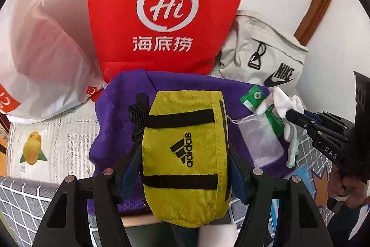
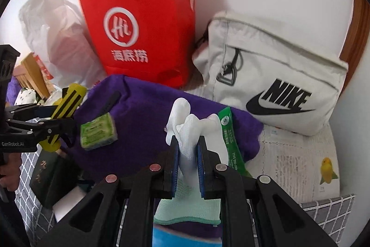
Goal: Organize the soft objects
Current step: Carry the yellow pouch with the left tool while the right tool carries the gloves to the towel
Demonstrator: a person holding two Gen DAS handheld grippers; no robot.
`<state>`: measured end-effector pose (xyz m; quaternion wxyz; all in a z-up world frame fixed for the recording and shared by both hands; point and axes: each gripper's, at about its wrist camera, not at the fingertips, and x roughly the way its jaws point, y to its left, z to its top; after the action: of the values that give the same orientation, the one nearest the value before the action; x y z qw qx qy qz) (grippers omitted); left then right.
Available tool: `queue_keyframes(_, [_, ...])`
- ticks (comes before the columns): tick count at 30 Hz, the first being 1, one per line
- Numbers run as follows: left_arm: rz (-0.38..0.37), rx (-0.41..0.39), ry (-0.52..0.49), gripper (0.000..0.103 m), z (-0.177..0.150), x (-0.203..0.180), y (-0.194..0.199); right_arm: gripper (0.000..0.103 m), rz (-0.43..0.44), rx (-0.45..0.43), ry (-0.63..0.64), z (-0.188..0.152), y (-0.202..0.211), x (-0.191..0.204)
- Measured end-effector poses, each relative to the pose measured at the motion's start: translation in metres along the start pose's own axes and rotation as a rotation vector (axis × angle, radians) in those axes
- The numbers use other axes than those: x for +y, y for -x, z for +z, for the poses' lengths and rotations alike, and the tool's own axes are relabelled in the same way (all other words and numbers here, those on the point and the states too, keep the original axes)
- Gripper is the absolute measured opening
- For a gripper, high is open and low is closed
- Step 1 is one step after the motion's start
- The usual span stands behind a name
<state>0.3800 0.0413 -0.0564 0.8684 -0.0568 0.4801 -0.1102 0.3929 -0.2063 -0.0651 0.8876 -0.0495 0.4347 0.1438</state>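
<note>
Red paper of the tall shopping bag (image 1: 171, 15) fills the back of my view, standing against the white wall, with a crumpled white plastic bag (image 1: 44, 57) to its left and a pale grey sling bag (image 2: 272, 75) leaning on its right side. In front of them the purple cloth bag (image 2: 143, 122) lies across the middle, its far edge touching the red bag's foot. To the purple bag's right a strip of quilted white cover (image 2: 298, 161) stays open up to the brown wooden edge (image 2: 358, 38); near me a grey grid-patterned sheet (image 1: 20, 196) shows at the low corners. My left gripper (image 1: 185, 168) is closed around a yellow pouch (image 1: 185, 154), pads pressing its two sides, held above the purple bag. My right gripper (image 2: 187, 154) stands narrow, pinching a white glove (image 2: 187, 131) with a mint cuff that hangs below the pads, also over the purple bag. On the purple cloth lie a clear mesh pouch (image 1: 263, 142), a long green packet (image 2: 227, 140) just right of the glove, and a small green packet (image 2: 98, 131) to its left.
</note>
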Motion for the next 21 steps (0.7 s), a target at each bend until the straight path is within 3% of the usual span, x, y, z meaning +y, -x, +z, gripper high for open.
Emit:
queue_keyframes(10, [0.004,0.043,0.035,0.065,0.015,0.018,-0.025,0.014,0.01,0.048,-0.071,0.003,-0.041,-0.022])
queue_keyframes(21, [-0.022,0.07,0.033,0.066,0.027,0.017,-0.041,0.021,0.035,0.086,-0.034,0.005,-0.063,-0.009])
